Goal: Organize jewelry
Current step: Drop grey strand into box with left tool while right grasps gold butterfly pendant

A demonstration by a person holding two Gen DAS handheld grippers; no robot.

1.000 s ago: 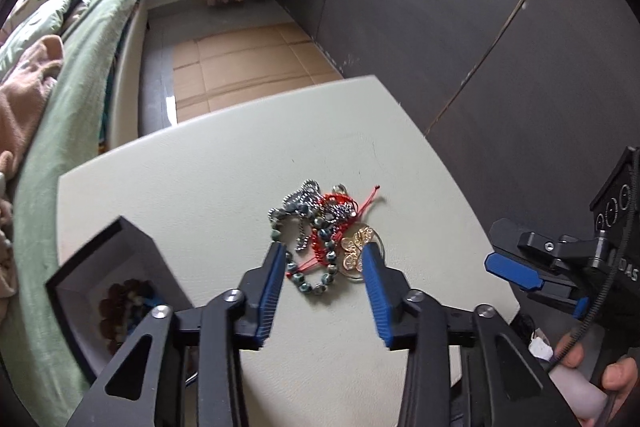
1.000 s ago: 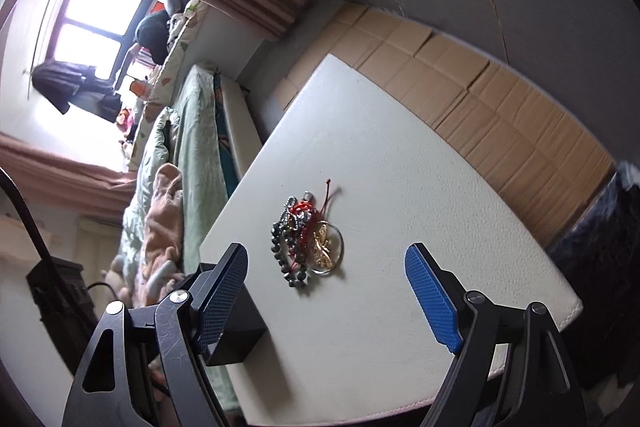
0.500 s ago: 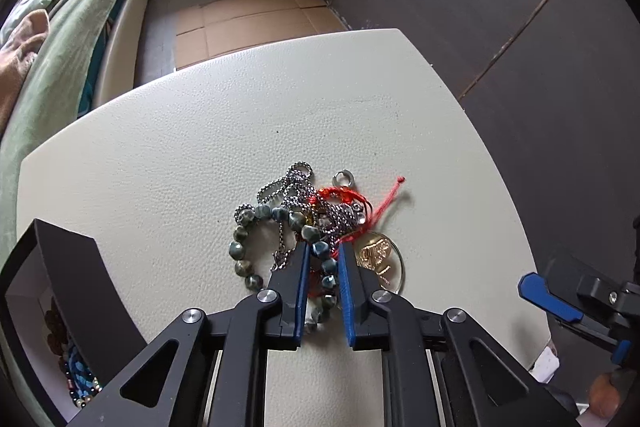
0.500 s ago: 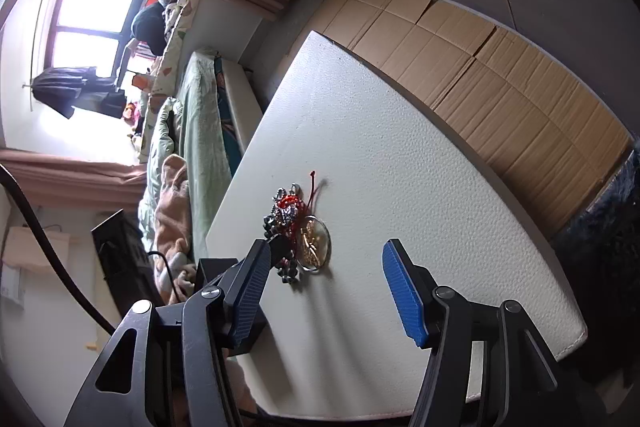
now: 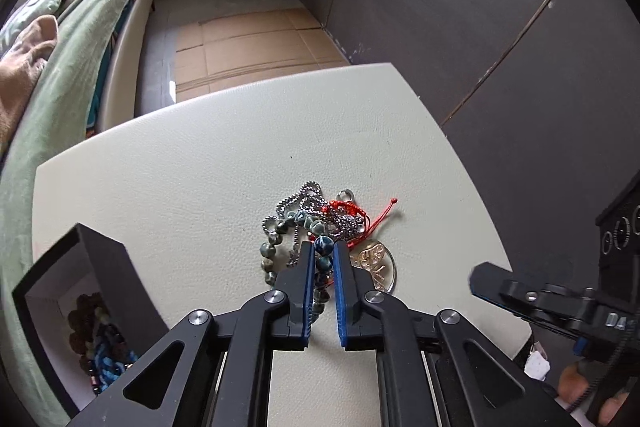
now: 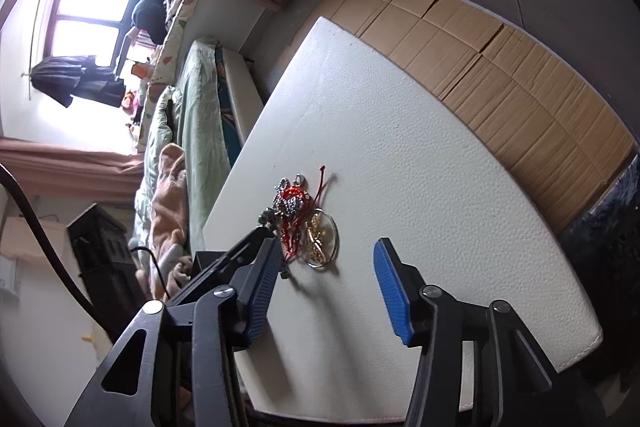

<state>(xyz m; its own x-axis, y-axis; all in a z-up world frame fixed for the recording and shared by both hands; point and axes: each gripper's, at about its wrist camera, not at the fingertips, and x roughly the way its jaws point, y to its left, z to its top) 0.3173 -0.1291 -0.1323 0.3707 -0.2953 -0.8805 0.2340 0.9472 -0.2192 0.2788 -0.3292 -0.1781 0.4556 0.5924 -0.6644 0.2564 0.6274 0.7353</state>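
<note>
Item 1: beaded bracelet, in the jewelry pile mid-table; your left hand-held gripper has just closed and is clamped on its beads. Item 2: your right hand-held gripper, jaws closing but apart and empty, sits just right of the pile; the black box lies left.

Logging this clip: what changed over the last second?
The left gripper came down and closed its jaws on the bead bracelet. The right gripper has been narrowing, nothing between its jaws. The jewelry pile and the box stayed put.
</note>
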